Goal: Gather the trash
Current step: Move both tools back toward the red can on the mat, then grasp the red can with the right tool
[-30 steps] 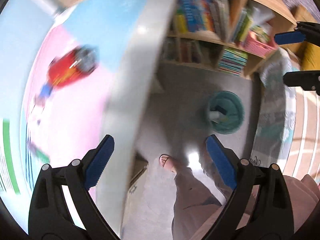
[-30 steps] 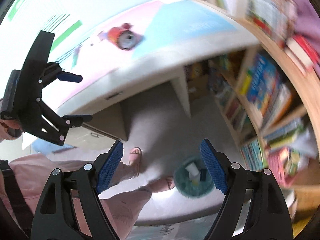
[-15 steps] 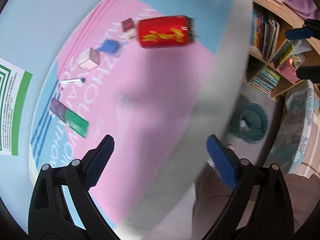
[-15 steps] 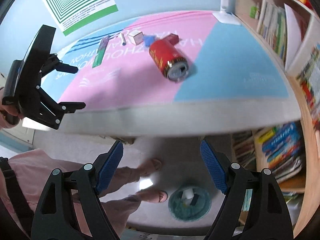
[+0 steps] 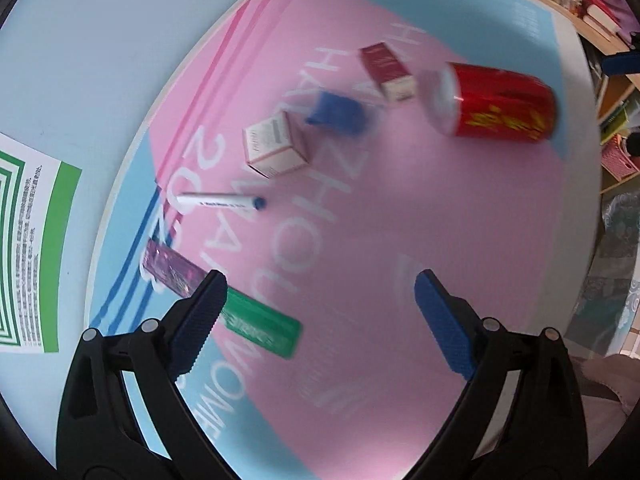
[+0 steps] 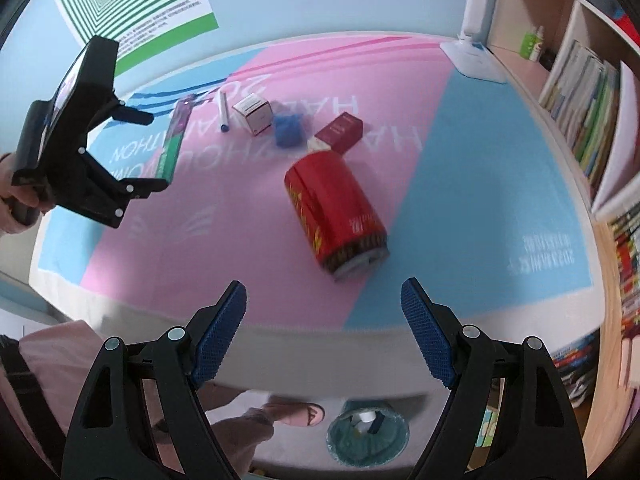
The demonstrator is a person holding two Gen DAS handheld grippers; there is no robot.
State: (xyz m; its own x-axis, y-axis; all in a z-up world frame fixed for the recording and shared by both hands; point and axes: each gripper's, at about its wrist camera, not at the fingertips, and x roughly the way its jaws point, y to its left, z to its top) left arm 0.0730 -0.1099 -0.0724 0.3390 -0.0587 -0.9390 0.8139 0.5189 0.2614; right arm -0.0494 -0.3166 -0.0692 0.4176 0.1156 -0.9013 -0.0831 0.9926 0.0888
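On the pink surface (image 6: 240, 216) we see a red can (image 6: 336, 216) lying sideways, gold-lettered, at twelve o'clock from our right tongs (image 6: 324, 316); both tongs released.

This looks like a child's room or study corner at home. A white desk (image 6: 280, 330) lies below both grippers, covered by a pink and blue printed mat (image 6: 460, 184). To the right of the right gripper stand wooden bookshelves (image 6: 580, 92) packed with colourful books (image 6: 592, 120), and a white desk lamp base (image 6: 474, 60) sits at the far corner. On the floor beneath the desk edge stands a teal wastebasket (image 6: 368, 438). A green-patterned poster (image 6: 132, 4) hangs on the pale blue wall ahead.
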